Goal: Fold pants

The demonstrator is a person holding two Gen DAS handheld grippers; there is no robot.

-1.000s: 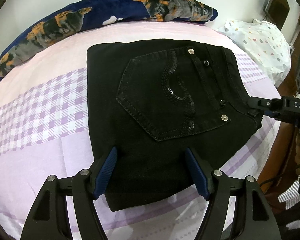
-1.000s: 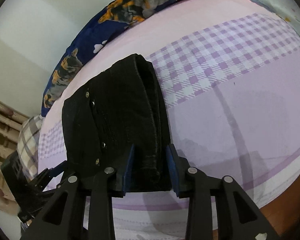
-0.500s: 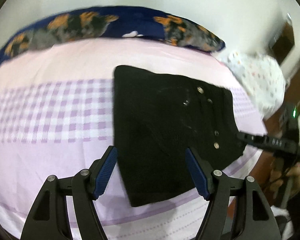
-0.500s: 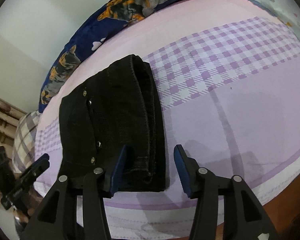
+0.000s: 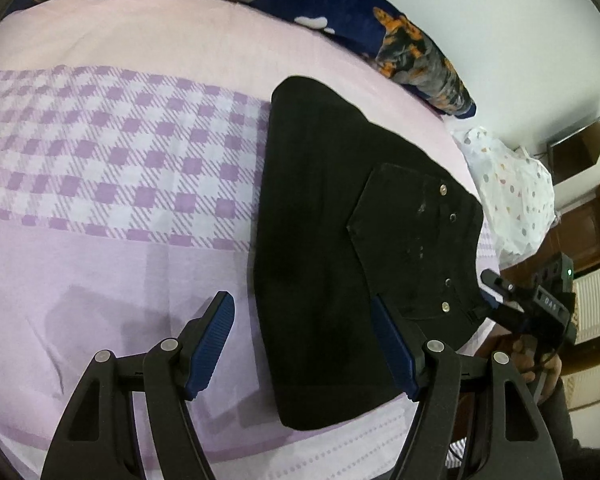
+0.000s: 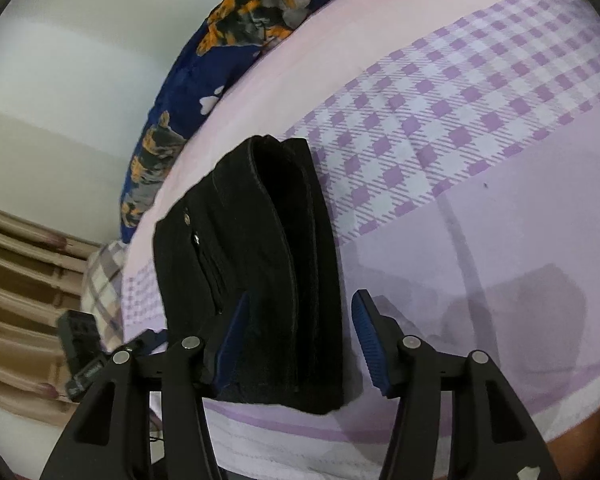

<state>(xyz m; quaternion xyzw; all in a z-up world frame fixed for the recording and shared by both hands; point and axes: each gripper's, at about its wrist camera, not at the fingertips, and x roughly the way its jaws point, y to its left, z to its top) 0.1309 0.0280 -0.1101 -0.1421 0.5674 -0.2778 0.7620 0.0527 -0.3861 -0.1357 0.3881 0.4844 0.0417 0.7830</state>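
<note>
Left wrist view: the left hand-held gripper hovers over the bed with its blue pads spread wide, pinching nothing. One pad sits over bare sheet, the other over the pants, which lie ahead and slightly to its right as one compact black rectangle — folded, pocket side up, four metal studs catching light. Beyond them runs a single navy pillow; further right is one dotted white bundle. At the far right the right hand-held gripper reaches just to the waistband edge.

From the right wrist, that gripper is likewise spread and holds nothing; its left pad overlaps the pants, its right pad stands just beside the stacked fold edge. The layers show as a thick, squared bundle resting flat near the bed's front edge — judged a finished fold, both tools apparently released so the stack keeps its shape. One pair of pants, two grippers.
</note>
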